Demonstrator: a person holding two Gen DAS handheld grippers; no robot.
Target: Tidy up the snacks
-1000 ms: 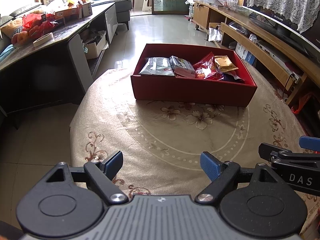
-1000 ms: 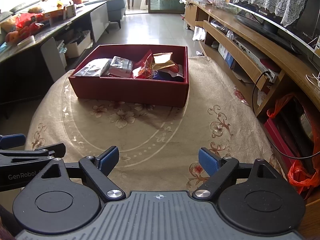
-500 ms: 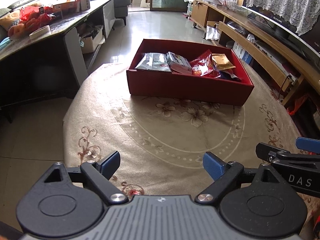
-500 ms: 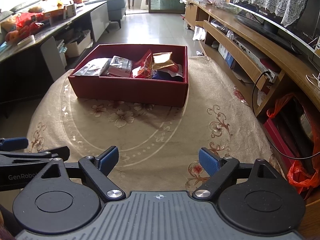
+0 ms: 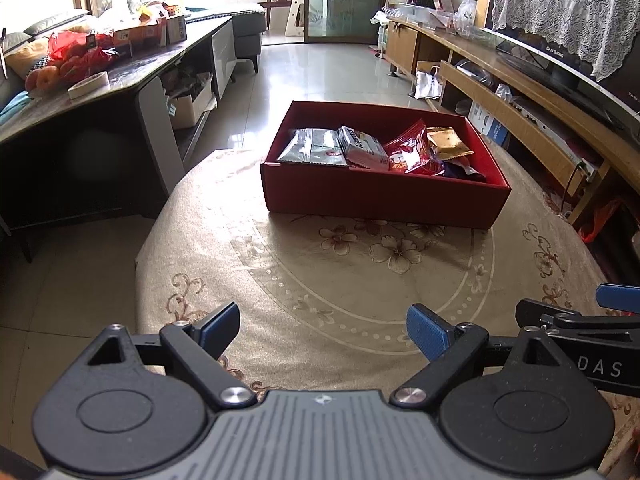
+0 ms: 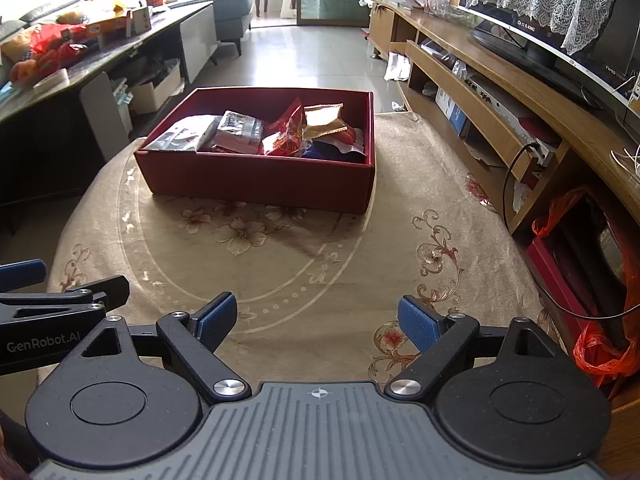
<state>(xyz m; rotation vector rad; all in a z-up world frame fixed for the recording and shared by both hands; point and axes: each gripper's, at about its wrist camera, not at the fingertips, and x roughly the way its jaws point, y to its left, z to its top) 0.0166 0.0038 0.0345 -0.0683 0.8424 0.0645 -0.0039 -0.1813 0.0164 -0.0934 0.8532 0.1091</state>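
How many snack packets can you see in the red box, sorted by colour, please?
Silver packets: 2
Red packet: 1
Gold packet: 1
Dark blue packet: 1, partly hidden
Total: 5 visible in the red box; more may lie underneath.

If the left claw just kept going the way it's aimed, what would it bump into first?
Most likely the beige flowered tablecloth: the left claw is open, empty and tilted downward at bare cloth. The red box of snacks lies farther on, though depth is hard to judge.
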